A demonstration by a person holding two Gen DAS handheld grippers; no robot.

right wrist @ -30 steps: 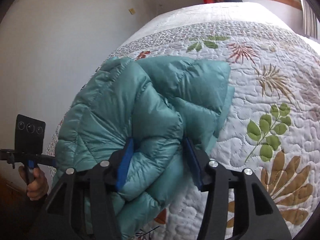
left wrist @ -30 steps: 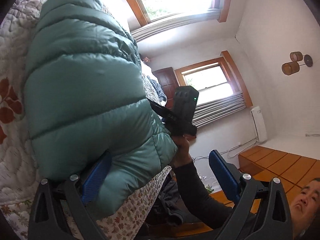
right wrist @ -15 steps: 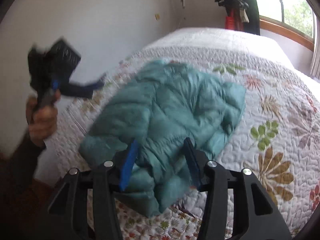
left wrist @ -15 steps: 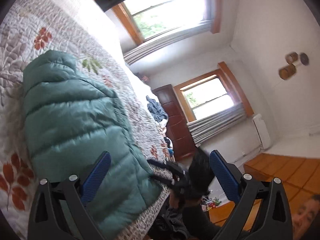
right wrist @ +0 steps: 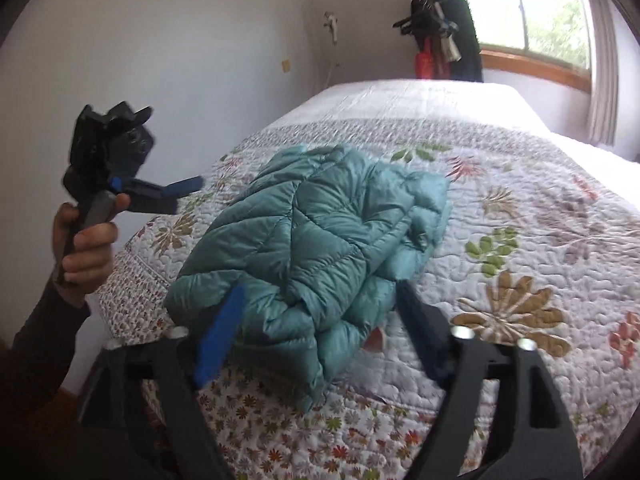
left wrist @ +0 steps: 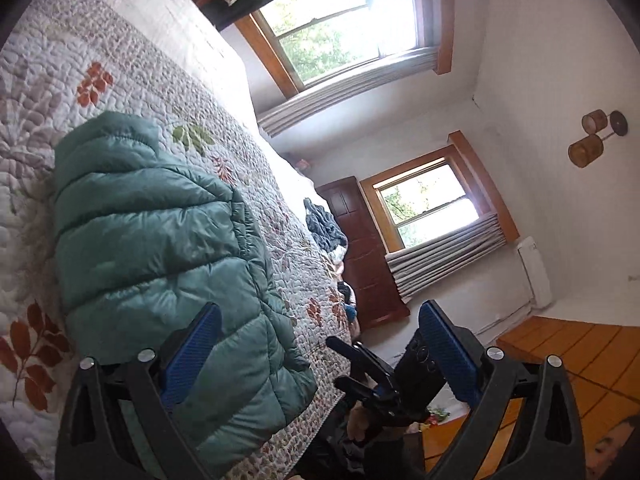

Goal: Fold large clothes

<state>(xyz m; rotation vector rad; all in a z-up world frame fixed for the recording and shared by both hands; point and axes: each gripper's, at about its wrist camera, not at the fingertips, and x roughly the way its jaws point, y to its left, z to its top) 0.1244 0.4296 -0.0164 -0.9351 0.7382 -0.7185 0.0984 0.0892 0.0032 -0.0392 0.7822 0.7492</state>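
The jacket [right wrist: 316, 248] is seen folded into a bundle on the bed [right wrist: 520, 240], both tools [left wrist: 316, 344] [right wrist: 316, 320] released, so little seems left.

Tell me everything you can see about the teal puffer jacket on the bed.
The teal puffer jacket is quilted in puffy stitched channels, with a shiny, slightly crinkled shell that looks like thin nylon. It is folded into a thick, compact bundle, layers stacked at the near end, the collar at the far end. It lies flat on the floral quilt, near the bed's edge. Nothing grips it: the right tongs and the left tongs are both open and clear of it.
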